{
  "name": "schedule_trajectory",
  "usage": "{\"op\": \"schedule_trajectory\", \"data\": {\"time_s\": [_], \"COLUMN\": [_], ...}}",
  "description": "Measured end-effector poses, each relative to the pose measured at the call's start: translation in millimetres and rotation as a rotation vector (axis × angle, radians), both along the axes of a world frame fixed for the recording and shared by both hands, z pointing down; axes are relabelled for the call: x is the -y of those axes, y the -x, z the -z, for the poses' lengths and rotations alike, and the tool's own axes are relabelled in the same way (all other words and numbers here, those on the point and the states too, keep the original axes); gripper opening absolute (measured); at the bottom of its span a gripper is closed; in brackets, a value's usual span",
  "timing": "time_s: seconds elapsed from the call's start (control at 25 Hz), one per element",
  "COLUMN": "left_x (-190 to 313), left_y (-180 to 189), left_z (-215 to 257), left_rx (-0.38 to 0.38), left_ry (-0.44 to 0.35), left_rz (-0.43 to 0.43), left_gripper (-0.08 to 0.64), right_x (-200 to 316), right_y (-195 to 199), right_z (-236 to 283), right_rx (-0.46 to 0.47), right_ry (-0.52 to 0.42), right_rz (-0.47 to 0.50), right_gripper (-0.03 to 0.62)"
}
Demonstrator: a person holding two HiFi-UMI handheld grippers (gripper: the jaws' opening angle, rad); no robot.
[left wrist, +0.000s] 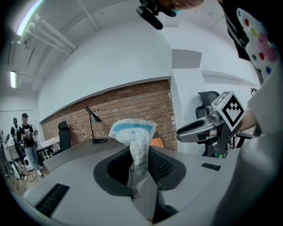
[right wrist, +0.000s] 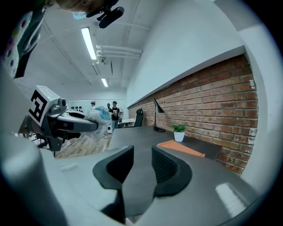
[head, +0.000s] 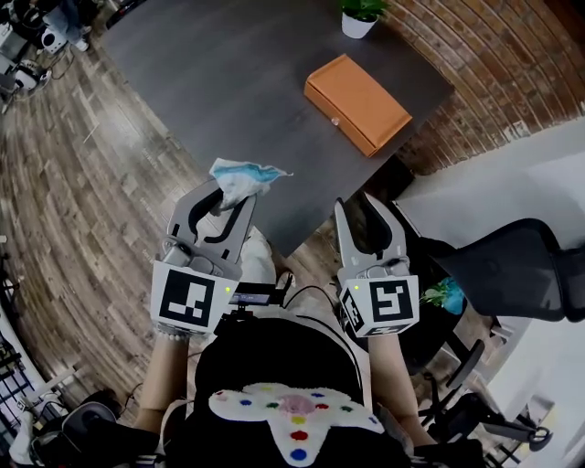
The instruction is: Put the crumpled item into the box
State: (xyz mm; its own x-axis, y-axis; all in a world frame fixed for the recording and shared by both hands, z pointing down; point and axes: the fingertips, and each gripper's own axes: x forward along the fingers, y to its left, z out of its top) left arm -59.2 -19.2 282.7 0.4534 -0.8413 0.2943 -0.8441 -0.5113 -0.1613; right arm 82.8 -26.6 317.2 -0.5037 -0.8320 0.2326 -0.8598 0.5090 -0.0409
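A crumpled white and blue item (head: 243,177) sticks up from my left gripper (head: 232,194), which is shut on it just off the near edge of the dark table (head: 228,82). In the left gripper view the item (left wrist: 135,134) is pinched between the two pads. The flat orange box (head: 356,103) lies closed at the table's far right, well ahead of both grippers. My right gripper (head: 356,205) hangs beside the left one, open and empty. In the right gripper view, the box (right wrist: 182,148) lies ahead to the right of the right gripper (right wrist: 142,154).
A small potted plant (head: 360,16) stands at the table's far edge beyond the box. A black desk lamp (right wrist: 157,115) sits farther along the table. A black office chair (head: 512,270) is at my right, by the brick wall (head: 512,64). People (left wrist: 24,137) stand far off.
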Motion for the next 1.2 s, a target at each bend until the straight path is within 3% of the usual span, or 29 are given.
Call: {"op": "schedule_trajectory", "data": {"time_s": [0.84,1.2], "left_x": [84,115], "left_y": [12,19], "left_z": [-52,-71], "left_rx": [-0.017,0.024], "left_ry": [0.085,0.100], "left_rz": [-0.048,-0.072], "left_gripper": [0.081,0.081], "right_x": [96,134], "right_y": [12,14], "right_z": [-64,-102], "right_rx": [-0.064,-0.052], "right_ry": [0.078,0.160], "right_rz": [-0.049,-0.099], "right_gripper": [0.121,0.121]}}
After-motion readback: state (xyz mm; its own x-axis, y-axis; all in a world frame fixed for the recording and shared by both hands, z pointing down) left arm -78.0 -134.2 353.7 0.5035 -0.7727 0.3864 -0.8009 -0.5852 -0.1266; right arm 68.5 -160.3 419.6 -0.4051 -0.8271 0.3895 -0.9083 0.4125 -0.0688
